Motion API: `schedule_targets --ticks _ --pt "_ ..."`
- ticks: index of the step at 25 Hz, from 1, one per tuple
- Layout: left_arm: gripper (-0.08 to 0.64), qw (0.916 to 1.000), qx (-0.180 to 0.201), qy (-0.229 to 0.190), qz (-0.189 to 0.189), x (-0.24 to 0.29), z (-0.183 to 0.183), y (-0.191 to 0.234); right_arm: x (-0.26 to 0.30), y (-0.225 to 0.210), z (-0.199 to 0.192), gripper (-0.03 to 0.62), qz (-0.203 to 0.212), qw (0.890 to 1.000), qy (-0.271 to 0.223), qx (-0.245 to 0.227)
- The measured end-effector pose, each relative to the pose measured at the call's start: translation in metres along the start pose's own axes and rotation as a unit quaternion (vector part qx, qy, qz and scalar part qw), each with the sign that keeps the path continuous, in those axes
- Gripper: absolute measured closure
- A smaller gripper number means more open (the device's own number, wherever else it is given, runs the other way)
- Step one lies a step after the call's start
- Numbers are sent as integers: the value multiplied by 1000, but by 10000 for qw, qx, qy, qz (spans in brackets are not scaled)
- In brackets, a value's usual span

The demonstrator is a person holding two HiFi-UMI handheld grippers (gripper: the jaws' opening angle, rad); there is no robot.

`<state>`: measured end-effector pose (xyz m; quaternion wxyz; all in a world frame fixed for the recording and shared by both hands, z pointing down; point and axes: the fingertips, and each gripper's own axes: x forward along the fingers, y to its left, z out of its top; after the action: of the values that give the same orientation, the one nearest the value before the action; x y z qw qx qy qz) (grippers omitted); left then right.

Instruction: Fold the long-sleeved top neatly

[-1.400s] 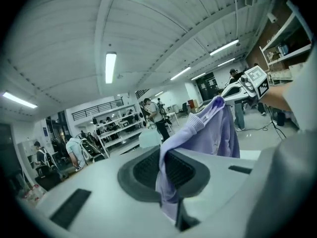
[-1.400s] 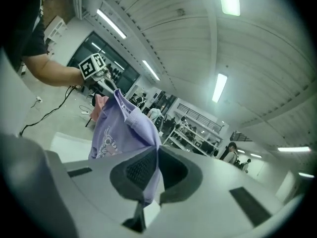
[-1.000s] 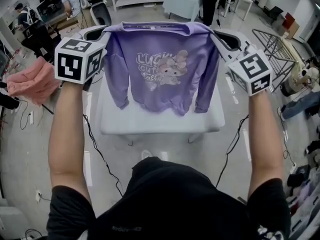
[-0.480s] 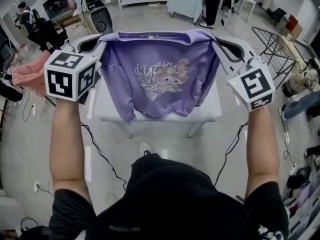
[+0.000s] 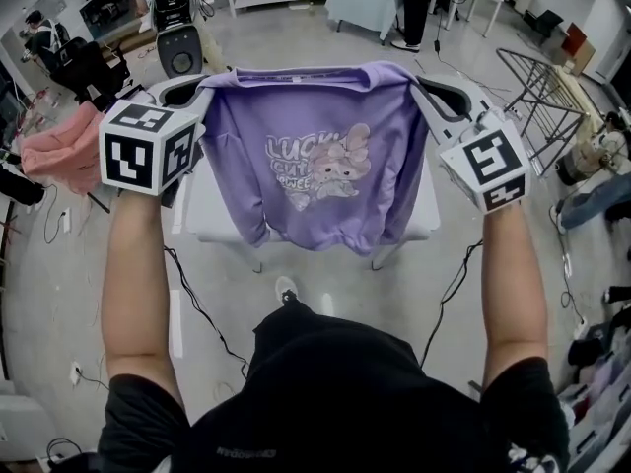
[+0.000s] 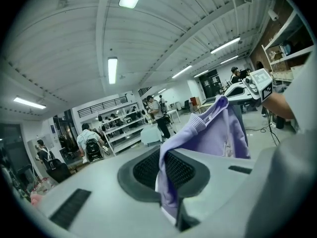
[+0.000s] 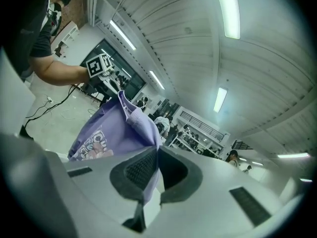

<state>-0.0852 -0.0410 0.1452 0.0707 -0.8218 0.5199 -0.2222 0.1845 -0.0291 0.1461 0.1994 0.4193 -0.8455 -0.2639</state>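
While your left gripper (image 5: 204,84) is clamped on one shoulder of the purple long-sleeved top with the cartoon print (image 5: 315,126), your right gripper (image 5: 422,80) is pinched tight on the other shoulder. You've got the top hanging spread out in the air, print facing you, hem and sleeves dangling over the white tabletop (image 5: 197,220); can't tell if they touch it. A pink cloth (image 5: 61,151) is off to your left, well apart.

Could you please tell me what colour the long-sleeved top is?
The top is lilac purple with a pale chest print; the head view shows it best.
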Motion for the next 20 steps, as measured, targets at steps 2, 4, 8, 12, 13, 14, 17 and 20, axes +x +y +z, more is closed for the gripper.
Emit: schedule_targets --ticks 2,4,8,12,13,14,17,20 --pt "544 9999 -65 130 -61 23 -19 5 20 7 -21 575 19 9998 173 75" --pt "545 9995 -117 266 -146 51 -41 6 40 14 -48 574 10 9991 362 208" --pt "543 9970 -211 618 -415 116 -89 14 90 21 -98 575 -57 9953 777 568" --pt "543 9929 -321 951 -641 174 -114 45 148 15 -124 575 18 9898 1144 854" --pt "543 9920 -303 1022 -677 188 -120 49 160 14 -133 575 34 9881 1248 899" --pt "543 9910 -277 1094 -716 202 -127 52 172 14 -142 574 45 9862 1359 944" --pt "543 9865 -277 1337 -906 242 -157 61 209 18 -173 574 83 9787 1727 1106" --pt "543 9807 -347 1567 -1115 278 -193 66 244 27 -203 574 129 9708 2034 1267"
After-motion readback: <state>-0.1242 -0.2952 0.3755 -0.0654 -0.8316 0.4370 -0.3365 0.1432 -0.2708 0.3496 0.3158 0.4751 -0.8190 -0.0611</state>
